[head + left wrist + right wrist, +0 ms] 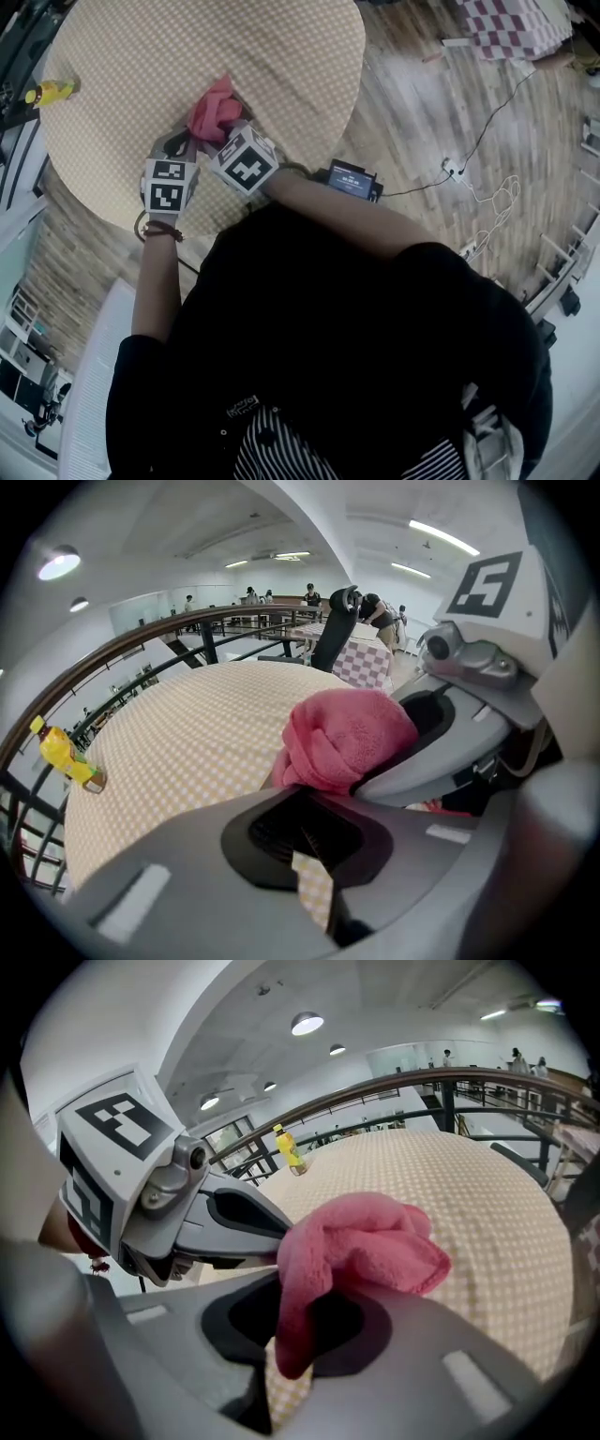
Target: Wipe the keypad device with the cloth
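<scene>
A crumpled pink cloth [216, 106] hangs just above the round checked table [281, 56], near its front edge. My right gripper [225, 131] is shut on it; in the right gripper view the cloth [361, 1241] droops down between the jaws of that gripper [305, 1307]. My left gripper [190, 142] meets the cloth [342, 738] from the left, its jaws [305, 794] closed on the cloth's lower edge. The dark keypad device [352, 178] lies off the table's right rim, partly behind my right forearm and away from both grippers.
A yellow bottle [49, 91] stands at the table's far left edge. A cable runs from the device to a floor socket [453, 169]. A red-checked table [516, 28] stands at the back right. A railing borders the left side.
</scene>
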Tool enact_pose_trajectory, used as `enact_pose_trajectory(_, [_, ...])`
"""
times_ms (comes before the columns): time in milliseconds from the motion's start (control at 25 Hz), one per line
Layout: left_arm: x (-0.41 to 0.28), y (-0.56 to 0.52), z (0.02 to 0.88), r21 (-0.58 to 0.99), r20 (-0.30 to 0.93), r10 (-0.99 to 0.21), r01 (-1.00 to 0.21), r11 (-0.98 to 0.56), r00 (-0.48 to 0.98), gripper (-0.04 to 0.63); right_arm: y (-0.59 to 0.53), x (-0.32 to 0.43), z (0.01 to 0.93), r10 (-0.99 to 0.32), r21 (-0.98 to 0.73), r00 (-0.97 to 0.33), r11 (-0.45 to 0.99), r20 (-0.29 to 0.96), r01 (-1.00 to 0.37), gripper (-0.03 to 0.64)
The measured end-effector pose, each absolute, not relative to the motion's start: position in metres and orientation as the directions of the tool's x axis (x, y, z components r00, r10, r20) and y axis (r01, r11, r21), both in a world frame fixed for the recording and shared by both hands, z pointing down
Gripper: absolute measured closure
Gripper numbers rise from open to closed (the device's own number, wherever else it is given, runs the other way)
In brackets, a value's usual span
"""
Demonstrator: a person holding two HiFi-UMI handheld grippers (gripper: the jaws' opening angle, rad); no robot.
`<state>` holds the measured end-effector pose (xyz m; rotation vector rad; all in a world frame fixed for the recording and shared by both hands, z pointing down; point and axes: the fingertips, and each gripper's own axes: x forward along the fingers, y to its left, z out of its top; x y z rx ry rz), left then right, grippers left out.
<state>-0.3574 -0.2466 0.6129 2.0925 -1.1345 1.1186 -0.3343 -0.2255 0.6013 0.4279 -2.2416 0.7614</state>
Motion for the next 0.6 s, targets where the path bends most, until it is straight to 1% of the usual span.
enact_pose_trajectory(280, [-0.366, -0.253, 0.615, 0.057, 0.833, -0.468, -0.887, -0.458, 0.295, 0.591, -0.228, -0.323, 0.626, -0.052, -0.373, -0.637, 0.773, 0.769, -0.514, 0.549])
enact_pose_trajectory(600, [-0.373, -0.259, 0.626, 0.055, 0.852, -0.439, -0.883, -0.466, 0.285, 0.591, -0.224, -0.333, 0.635, -0.015, -0.388, -0.637, 0.783, 0.771, -0.487, 0.548])
